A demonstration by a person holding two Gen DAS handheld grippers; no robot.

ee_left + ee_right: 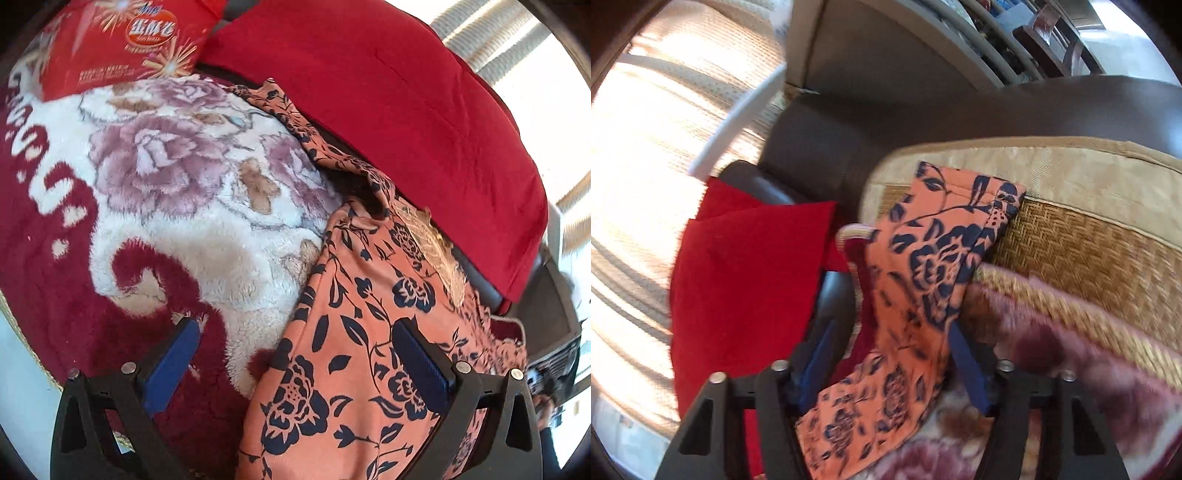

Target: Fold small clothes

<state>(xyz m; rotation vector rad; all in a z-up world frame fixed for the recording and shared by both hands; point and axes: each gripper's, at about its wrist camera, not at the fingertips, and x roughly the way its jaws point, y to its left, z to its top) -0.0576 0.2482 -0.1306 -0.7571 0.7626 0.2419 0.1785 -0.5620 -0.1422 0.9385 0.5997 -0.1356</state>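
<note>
An orange garment with dark blue flowers (351, 332) lies on a plush floral blanket (177, 192), running from lower right up toward a red cloth. My left gripper (295, 354) is open; the garment's left edge lies between its blue pads (173, 365). In the right wrist view the same garment (923, 266) runs up between my right gripper's (890, 354) jaws, which stand open around it. One end of the garment rests on a woven mat.
A red cloth (388, 110) covers the dark sofa backrest, also seen in the right wrist view (746, 266). A red snack bag (122, 40) lies at the blanket's far left. A woven mat (1082, 251) covers the seat. A grey sofa arm (923, 122) and bright curtains (646, 147) stand behind.
</note>
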